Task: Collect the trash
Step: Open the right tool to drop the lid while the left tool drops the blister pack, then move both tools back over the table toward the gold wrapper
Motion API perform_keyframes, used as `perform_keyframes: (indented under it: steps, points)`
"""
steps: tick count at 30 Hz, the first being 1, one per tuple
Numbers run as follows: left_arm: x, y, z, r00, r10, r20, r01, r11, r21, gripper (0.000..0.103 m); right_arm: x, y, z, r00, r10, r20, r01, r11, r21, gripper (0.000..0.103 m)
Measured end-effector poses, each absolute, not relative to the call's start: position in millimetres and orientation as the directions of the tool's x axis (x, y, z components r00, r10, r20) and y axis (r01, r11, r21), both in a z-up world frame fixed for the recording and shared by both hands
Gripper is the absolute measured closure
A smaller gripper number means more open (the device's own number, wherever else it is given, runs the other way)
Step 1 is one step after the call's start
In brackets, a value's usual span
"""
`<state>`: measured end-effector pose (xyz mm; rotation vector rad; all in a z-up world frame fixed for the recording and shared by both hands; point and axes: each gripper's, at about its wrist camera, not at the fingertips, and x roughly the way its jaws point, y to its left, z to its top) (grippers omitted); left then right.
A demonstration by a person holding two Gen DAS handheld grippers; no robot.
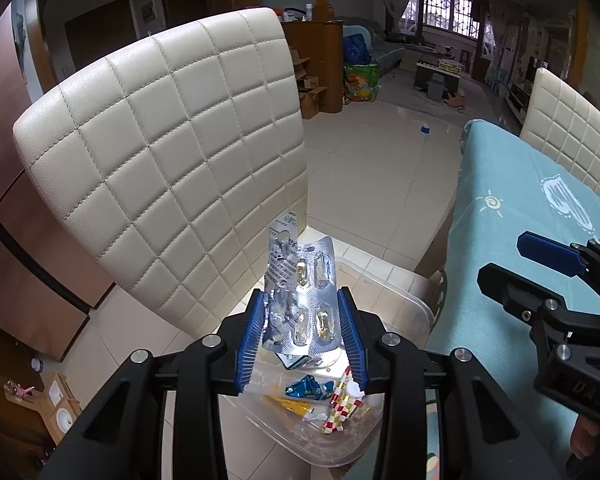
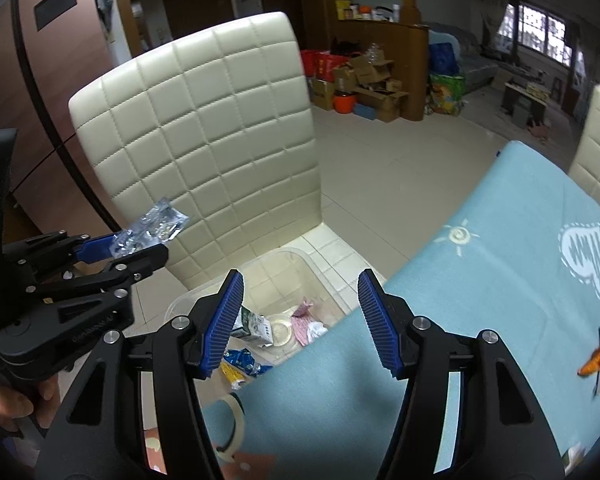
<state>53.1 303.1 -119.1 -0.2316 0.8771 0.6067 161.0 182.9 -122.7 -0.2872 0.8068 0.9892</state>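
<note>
**Inspector:** Your left hand-held gripper point(image 1: 305, 334) is clamped on crumpled silver blister packs point(image 1: 300, 288) — two foil sheets bunched together, a few amber capsules showing in the pockets. They hang above the clear plastic bin point(image 1: 400, 300) on the cream chair seat, where wrappers point(image 1: 332, 396) already lie.

**Operator:** And the right one?

**Inspector:** Your right hand-held gripper point(image 2: 300, 324) stands with its jaws apart and nothing between them, over the edge of the bench in its blue cloth point(image 2: 480, 264) and looking down into the bin.

**Operator:** How do the packs sit?

**Inspector:** Their long axis runs forward along the fingers, rising up and away from you towards the quilted chair back point(image 1: 172, 152). The pads point(image 1: 250, 332) press on the side edges of the lower part only; the upper part stands free and leans a little to the left.

**Operator:** What could go wrong?

**Inspector:** Three things, in my judgement. The sheets are thin and springy, so on release one may cling to a ribbed pad instead of falling. The free end stands out towards the chair back, so the packs could tip as they drop and land against the rim or on the seat — lower your hand before opening. And the two sheets are only pinched together; one could slip out early.
</note>
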Motion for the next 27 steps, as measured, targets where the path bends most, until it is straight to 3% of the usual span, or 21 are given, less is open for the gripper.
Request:
perform_keyframes:
  steps: [4,10,27]
  points:
    - [51,298,-113,0.504,0.396,-0.768,-0.576,0.816,0.043,0.057,161,170,-120,0.308,0.621,-0.721,-0.815,0.563,0.136,0.041]
    - [48,287,-105,0.527,0.379,-0.761,-0.561,0.827,0.024,0.031,154,150,-111,0.320,0.617,-0.719,-0.797,0.585,0.148,0.039]
    - [41,222,-70,0.632,0.284,-0.721,-0.424,0.905,-0.015,0.029,121,59,-77,0.477,0.555,-0.682,-0.700,0.708,0.086,0.033]
